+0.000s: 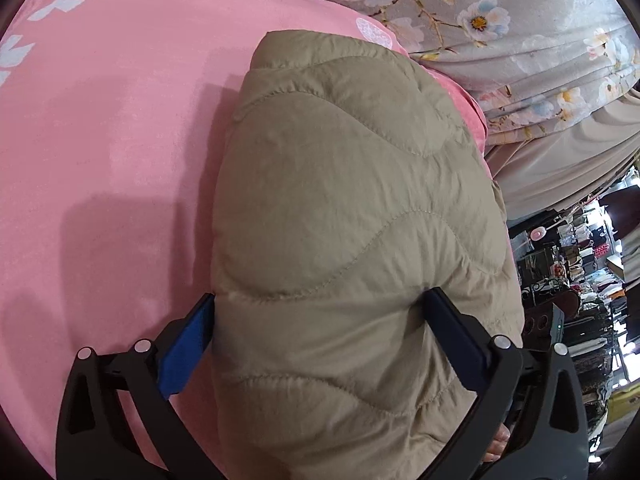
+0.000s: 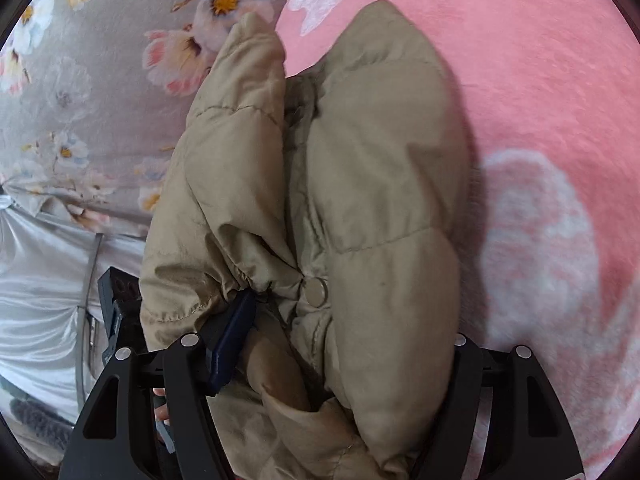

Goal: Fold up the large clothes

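Left wrist view: my left gripper [image 1: 320,320] has its jaws spread wide, straddling the folded beige quilted jacket [image 1: 344,208]. The blue pads [image 1: 184,356] sit against the jacket's sides; I can't tell whether they squeeze it or only touch. The jacket runs from bottom centre to upper centre of the frame, lying on the pink blanket [image 1: 112,152], which fills the left side. A grey floral cloth [image 1: 500,32] is at upper right, cluttered shelves [image 1: 580,280] at right edge.

Right wrist view: my right gripper [image 2: 340,340] is partly spread with jacket bulk [image 2: 380,184] between the fingers. Only the left pad [image 2: 232,336] shows; the right is buried under fabric, so I can't tell about the grip. A snap button [image 2: 315,290] sits near centre. Pink blanket [image 2: 540,100] on the right, floral cloth [image 2: 80,100] upper left.
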`<state>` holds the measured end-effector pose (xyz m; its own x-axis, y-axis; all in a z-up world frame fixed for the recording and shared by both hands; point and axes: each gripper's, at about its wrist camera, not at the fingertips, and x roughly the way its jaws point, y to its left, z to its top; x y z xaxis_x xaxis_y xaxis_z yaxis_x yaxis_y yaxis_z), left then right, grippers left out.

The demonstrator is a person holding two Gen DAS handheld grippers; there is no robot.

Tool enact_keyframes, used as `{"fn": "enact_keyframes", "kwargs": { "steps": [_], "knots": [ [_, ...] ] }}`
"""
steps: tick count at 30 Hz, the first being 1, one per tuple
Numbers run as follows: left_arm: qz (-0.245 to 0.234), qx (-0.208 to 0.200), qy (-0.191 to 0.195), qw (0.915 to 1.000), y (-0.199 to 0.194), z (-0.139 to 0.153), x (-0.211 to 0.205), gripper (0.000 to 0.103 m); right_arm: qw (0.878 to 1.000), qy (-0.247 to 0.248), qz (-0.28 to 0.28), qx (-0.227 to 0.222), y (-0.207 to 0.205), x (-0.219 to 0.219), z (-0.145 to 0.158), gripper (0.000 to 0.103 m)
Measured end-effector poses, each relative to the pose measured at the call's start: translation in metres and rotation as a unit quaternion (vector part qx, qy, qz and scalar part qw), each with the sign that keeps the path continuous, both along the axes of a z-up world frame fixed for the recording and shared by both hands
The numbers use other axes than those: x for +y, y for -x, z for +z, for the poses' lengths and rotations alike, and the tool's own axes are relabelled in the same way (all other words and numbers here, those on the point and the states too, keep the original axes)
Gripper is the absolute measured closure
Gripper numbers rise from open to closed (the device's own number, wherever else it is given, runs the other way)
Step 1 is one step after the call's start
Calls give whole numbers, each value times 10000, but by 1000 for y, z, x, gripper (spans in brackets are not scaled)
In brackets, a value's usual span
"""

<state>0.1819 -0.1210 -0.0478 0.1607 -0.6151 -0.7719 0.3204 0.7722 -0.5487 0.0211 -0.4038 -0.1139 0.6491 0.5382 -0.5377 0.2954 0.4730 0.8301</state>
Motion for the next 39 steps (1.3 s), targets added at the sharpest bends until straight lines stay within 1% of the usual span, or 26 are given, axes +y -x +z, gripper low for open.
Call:
{"fn": "enact_keyframes", "kwargs": {
  "steps": [1, 2, 3, 4, 5, 6, 7, 8, 9, 10, 11, 12, 13, 16, 18, 19, 20, 21, 23, 27, 31, 35, 39],
  "knots": [
    [-21, -7, 32, 10000, -1, -1, 0, 5, 10000, -65, 19, -38, -5, 3, -1, 34],
    [-24, -27, 54, 10000, -1, -2, -1, 5, 9999, -124, 46, -88, -9, 5, -1, 37],
    [-43, -79, 85, 9999, -1, -1, -2, 5, 9996, -200, 98, -162, -13, 8, -2, 44],
    [-54, -152, 92, 9998, -1, 0, -3, 5, 9993, -273, 116, -209, -15, 10, -3, 46],
    [-50, -279, 60, 9996, 0, 2, -3, 7, 9992, -295, 136, -236, -19, 12, -3, 55],
    [-36, -455, -8, 9990, 2, 7, -3, 14, 9991, -271, 153, -283, -22, 14, -2, 67],
    [-37, -555, -55, 9984, 2, 11, -4, 21, 9991, -204, 146, -333, -23, 15, 1, 72],
    [-48, -652, -86, 9978, 2, 16, -4, 24, 9991, 16, 138, -389, -23, 17, 10, 78],
    [-61, -751, -114, 9971, 2, 21, -4, 32, 9983, 344, 128, -452, -21, 19, 21, 81],
    [-95, -895, -148, 9958, 3, 28, -4, 38, 9968, 604, 120, -511, -24, 21, 31, 82],
    [-117, -1035, -167, 9944, 4, 35, -4, 40, 9945, 852, 105, -599, -26, 25, 42, 84],
    [-164, -1277, -209, 9915, 7, 46, -6, 44, 9913, 1092, 85, -737, -27, 30, 57, 84],
    [-191, -1463, -233, 9888, 9, 54, -8, 48, 9884, 1243, 75, -864, -28, 32, 68, 85],
    [-272, -2102, -215, 9770, 14, 82, -10, 55, 9794, 1612, 50, -1214, -40, 41, 99, 86],
    [-286, -2528, -194, 9669, 16, 101, -9, 57, 9713, 1858, 27, -1485, -48, 48, 120, 86],
    [-286, -2704, -190, 9621, 15, 109, -8, 58, 9677, 1961, 21, -1584, -50, 52, 127, 86],
    [-274, -2829, -185, 9586, 14, 114, -8, 59, 9622, 2106, 18, -1729, -55, 58, 138, 86],
    [-234, -3012, -152, 9531, 11, 123, -5, 59, 9568, 2219, 24, -1877, -60, 63, 149, 86],
    [-187, -3235, -94, 9460, 6, 136, 3, 60, 9480, 2384, 34, -2107, -64, 67, 163, 86],
    [17, -3773, 59, 9261, -9, 167, 28, 60, 9242, 2744, 124, -2652, -90, 88, 198, 86],
    [280, -4177, 123, 9081, -25, 187, 55, 60, 9079, 2868, 236, -3048, -120, 109, 219, 86],
    [497, -4316, 97, 9007, -48, 192, 81, 60, 9009, 2887, 360, -3220, -152, 128, 224, 86],
    [722, -4343, -53, 8979, -72, 183, 103, 60, 8991, 2899, 500, -3242, -185, 149, 215, 86]
  ]
}}
